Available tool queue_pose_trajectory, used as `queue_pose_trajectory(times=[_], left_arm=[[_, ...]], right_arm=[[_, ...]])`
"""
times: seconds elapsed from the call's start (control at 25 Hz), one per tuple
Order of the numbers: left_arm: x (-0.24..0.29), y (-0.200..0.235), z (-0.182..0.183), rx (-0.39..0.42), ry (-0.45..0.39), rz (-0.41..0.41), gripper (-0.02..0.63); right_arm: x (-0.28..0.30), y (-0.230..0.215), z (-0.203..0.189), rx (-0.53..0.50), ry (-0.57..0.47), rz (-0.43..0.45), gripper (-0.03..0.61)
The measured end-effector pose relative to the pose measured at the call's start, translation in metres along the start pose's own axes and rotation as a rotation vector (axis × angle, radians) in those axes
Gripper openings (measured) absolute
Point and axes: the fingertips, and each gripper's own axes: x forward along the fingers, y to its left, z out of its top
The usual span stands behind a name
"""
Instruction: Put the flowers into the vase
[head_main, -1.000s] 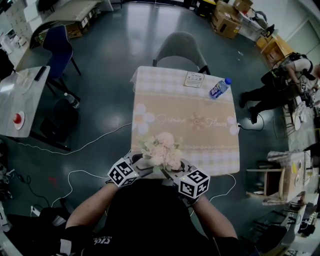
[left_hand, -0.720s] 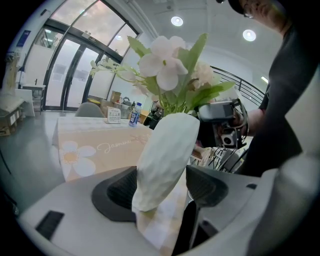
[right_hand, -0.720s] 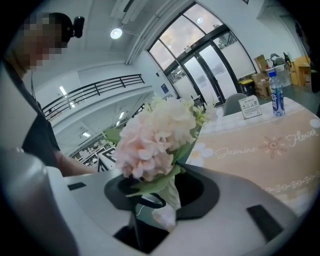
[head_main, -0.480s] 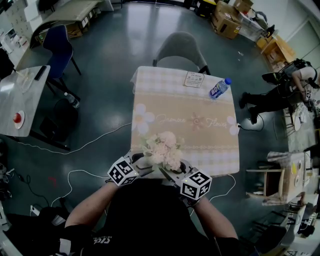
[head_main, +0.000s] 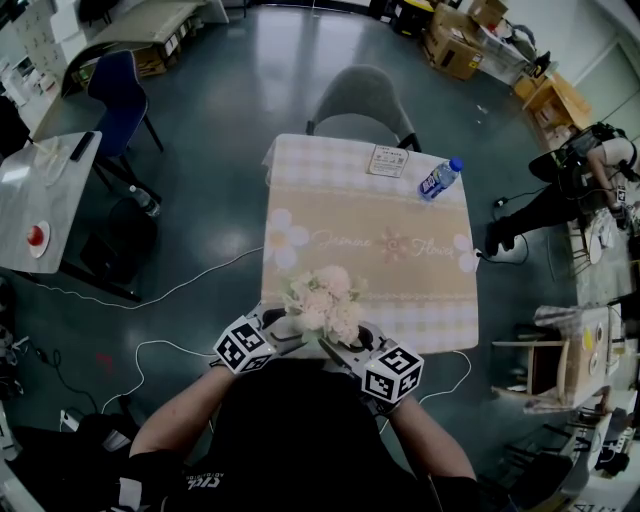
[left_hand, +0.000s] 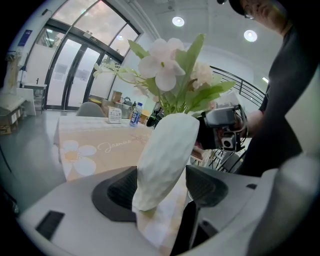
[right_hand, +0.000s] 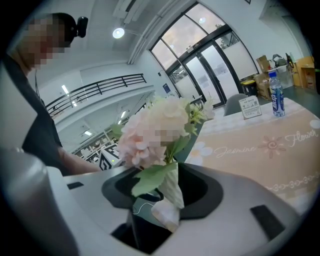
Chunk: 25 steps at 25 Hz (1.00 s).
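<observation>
A bunch of pale pink and white flowers (head_main: 322, 298) stands in a white faceted vase (left_hand: 167, 155) at the near edge of the table (head_main: 400, 270). In the head view the blooms hide the vase. My left gripper (left_hand: 160, 187) is shut on the vase's body, one pad against each side. My right gripper (right_hand: 165, 187) has just been opening. Its jaws now stand wide on either side of the stems and the vase's neck (right_hand: 172, 192), and the pads do not press on them. In the head view, the left gripper (head_main: 283, 326) and right gripper (head_main: 345, 342) flank the flowers.
A water bottle (head_main: 439, 177) and a small card (head_main: 388, 160) lie at the table's far right corner. A grey chair (head_main: 358, 100) stands behind the table. A white cable (head_main: 180, 285) runs over the floor at left. A person (head_main: 560, 190) crouches at the far right.
The right gripper's marker cube has edged slightly away from the flowers. The flowers, the vase and the left gripper have stayed in place. The person at the far right has shifted.
</observation>
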Motion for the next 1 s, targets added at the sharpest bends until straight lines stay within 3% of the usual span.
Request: queue_pose_trajectory(times=[1.0], left_arm=[[-0.019, 0.005, 0.012, -0.026, -0.049, 0.026, 0.291]], right_arm=[[0.000, -0.003, -0.003, 0.030, -0.008, 0.011, 0.199]])
